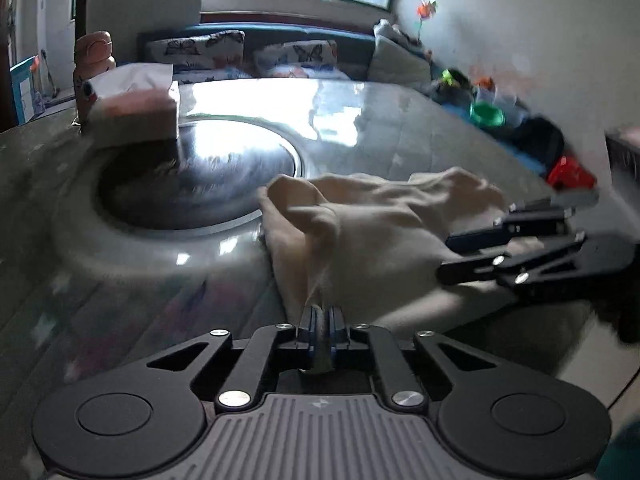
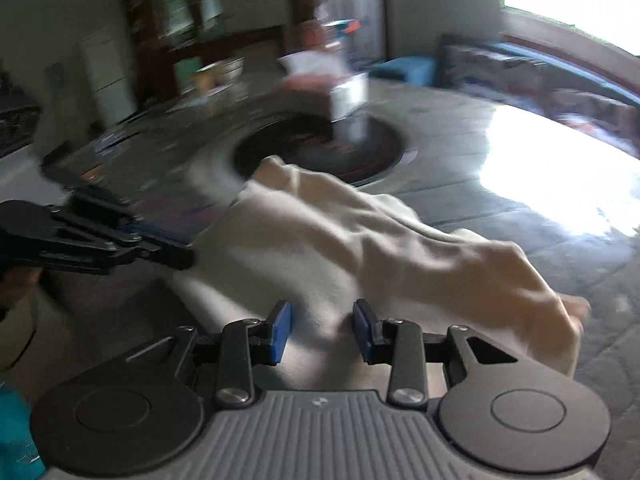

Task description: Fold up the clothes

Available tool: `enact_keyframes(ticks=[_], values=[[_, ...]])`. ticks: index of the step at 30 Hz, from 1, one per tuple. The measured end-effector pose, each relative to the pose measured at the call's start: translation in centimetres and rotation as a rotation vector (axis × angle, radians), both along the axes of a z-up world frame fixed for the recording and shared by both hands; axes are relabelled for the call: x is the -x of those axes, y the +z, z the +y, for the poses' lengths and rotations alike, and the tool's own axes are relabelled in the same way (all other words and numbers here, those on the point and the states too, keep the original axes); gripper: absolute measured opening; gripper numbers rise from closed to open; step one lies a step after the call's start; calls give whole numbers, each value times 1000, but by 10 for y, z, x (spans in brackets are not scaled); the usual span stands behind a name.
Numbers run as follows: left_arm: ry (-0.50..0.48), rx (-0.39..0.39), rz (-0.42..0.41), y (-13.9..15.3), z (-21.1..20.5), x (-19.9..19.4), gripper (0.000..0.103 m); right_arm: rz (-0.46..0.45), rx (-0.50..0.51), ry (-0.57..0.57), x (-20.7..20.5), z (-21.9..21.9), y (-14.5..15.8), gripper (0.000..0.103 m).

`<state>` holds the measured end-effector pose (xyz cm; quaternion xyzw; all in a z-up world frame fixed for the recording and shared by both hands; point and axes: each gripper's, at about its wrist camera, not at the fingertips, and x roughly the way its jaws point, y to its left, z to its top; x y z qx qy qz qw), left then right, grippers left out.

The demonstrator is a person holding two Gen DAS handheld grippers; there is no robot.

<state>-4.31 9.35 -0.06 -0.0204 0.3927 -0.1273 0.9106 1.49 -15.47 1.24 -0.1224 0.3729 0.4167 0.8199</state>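
A cream cloth [image 1: 380, 232] lies rumpled on the grey glossy table [image 1: 400, 128], close to its near edge. My left gripper [image 1: 320, 316] is shut, and a raised pinch of the cloth's near edge runs into its closed fingers. In the right wrist view the same cloth [image 2: 320, 232] spreads out ahead of my right gripper [image 2: 323, 332]. Its blue pads [image 2: 280, 332] stand apart over flat cloth and do not press on it. The left gripper [image 2: 176, 254] shows at that cloth's left side, and the right gripper [image 1: 444, 256] at its right side in the left wrist view.
A round inset disc [image 1: 208, 168] fills the table's middle, with a tissue box [image 1: 136, 108] on its far rim and a pink bottle [image 1: 94, 60] behind. Beyond the table stand a sofa with butterfly cushions [image 1: 200, 50] and a green bowl [image 1: 486, 114] among clutter on the right.
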Motion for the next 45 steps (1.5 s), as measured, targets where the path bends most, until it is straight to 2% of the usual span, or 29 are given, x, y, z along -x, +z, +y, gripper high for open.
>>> enact_keyframes(ticks=[3, 5, 7, 9, 11, 15, 18, 22, 25, 27, 31, 33, 37, 39, 42, 45], values=[[8, -12, -5, 6, 9, 13, 18, 18, -5, 64, 4, 4, 13, 34], [33, -17, -29, 15, 12, 17, 23, 24, -40, 54, -4, 2, 25, 34], [44, -16, -77, 27, 10, 17, 23, 14, -64, 25, -14, 4, 36, 34], [12, 14, -122, 36, 3, 14, 21, 11, -67, 14, -24, 12, 39, 21], [-28, 39, -152, 39, -6, 9, 21, 19, -67, 13, -35, 24, 40, 16], [-77, 42, -132, 21, -24, -9, 23, 66, -39, 11, -58, 56, 20, 10], [-44, 37, -81, 2, -21, -20, 22, 93, -16, -14, -72, 75, 2, 7], [-27, 92, -59, -3, -13, -19, 23, 143, -76, -92, -87, 72, -7, 3], [-38, 91, -60, 3, -13, -17, 30, 124, -106, -87, -86, 70, 3, 5], [-38, 107, -62, 5, -11, -16, 43, 115, -85, -14, -79, 76, 6, 5], [-28, 102, -56, 0, -13, -19, 46, 90, -5, 51, -71, 97, -7, 6], [-34, 93, -60, 1, -17, -17, 51, 85, -25, 26, -75, 100, -9, 5], [-51, 81, -60, 4, -22, -16, 59, 62, -71, -20, -77, 80, 10, 7], [-49, 83, -69, 7, -23, -17, 71, 39, -69, -54, -77, 61, 20, 9], [-32, 75, -91, 12, -23, -21, 85, 20, -48, -122, -70, 21, 29, 10], [-11, 75, -102, 15, -22, -28, 88, 16, -29, -181, -57, -10, 23, 10]])
